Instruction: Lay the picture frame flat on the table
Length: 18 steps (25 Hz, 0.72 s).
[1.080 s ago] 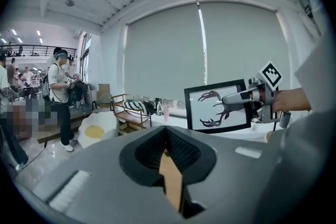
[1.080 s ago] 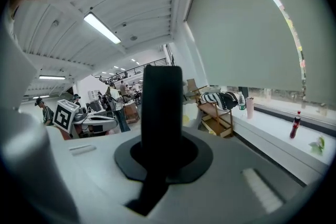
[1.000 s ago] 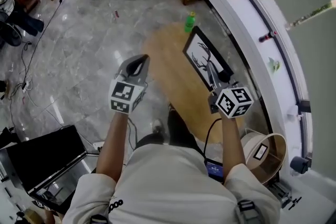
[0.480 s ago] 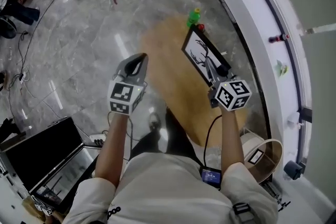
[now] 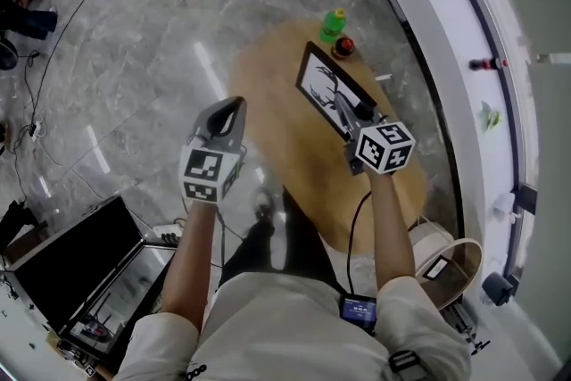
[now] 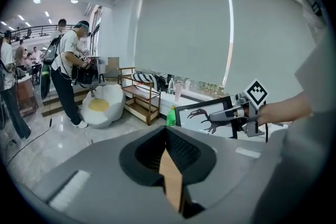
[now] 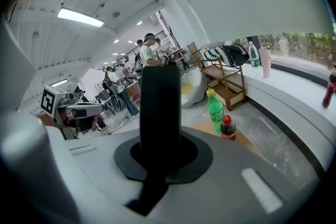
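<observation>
The black picture frame [image 5: 326, 92] with a deer print hangs tilted over the round wooden table [image 5: 268, 76]. My right gripper [image 5: 357, 113] is shut on the frame's near edge. In the right gripper view the frame [image 7: 160, 107] shows edge-on as a dark bar between the jaws. The left gripper view sees the frame [image 6: 207, 115] from the front, with the right gripper [image 6: 231, 112] on its side. My left gripper [image 5: 234, 108] hovers by the table's left edge, shut with nothing in it.
A green bottle [image 5: 334, 24] and a small cola bottle [image 5: 344, 46] stand at the table's far end, just beyond the frame. A curved white ledge [image 5: 446, 58] runs along the right. A round basket [image 5: 451, 259] and an open black case [image 5: 62, 263] sit on the floor.
Both grippers have come down toward the table. The frame has sunk with the right gripper and now sits lower, closer to the tabletop and the bottles.
</observation>
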Available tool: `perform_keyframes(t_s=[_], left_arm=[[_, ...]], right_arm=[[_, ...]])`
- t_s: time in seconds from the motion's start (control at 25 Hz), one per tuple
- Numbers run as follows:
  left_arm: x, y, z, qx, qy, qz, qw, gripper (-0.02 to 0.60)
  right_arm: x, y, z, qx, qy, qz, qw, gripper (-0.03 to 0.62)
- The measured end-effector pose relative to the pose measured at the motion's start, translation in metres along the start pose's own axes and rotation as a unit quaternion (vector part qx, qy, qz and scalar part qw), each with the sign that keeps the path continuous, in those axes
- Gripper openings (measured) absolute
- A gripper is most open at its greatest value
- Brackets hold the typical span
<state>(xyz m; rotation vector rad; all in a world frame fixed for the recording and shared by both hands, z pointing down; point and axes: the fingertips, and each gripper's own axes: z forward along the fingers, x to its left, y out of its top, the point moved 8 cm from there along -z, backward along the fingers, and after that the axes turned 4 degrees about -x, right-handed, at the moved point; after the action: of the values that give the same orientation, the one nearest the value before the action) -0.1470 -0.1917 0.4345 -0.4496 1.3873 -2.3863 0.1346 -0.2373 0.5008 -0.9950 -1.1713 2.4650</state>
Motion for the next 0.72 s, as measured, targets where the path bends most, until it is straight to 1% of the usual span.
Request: perform_keyframes(t_s=[0.12, 0.32, 0.48, 0.6, 0.72], left_arm=[[0.002, -0.011, 0.009, 0.008, 0.004, -0.009, 0.9999, 0.011], [0.008, -0.032, 0.026, 0.026, 0.004, -0.02, 0.9994, 0.011], [0.012, -0.047, 0.04, 0.03, -0.003, -0.025, 0.9992, 0.011], [0.014, -0.054, 0.05, 0.034, -0.008, -0.025, 0.9991, 0.011], [0.015, -0.066, 0.06, 0.042, -0.011, -0.028, 0.9987, 0.011]], right_arm=[[-0.013, -0.014, 0.017, 0.012, 0.007, 0.018, 1.0, 0.014], [-0.035, -0.035, 0.053, 0.031, 0.011, 0.03, 0.999, 0.012], [-0.054, -0.059, 0.079, 0.036, 0.016, 0.057, 0.998, 0.012], [-0.071, -0.076, 0.095, 0.029, 0.023, 0.093, 0.995, 0.014], [-0.087, -0.09, 0.107, 0.035, 0.016, 0.115, 0.993, 0.014]])
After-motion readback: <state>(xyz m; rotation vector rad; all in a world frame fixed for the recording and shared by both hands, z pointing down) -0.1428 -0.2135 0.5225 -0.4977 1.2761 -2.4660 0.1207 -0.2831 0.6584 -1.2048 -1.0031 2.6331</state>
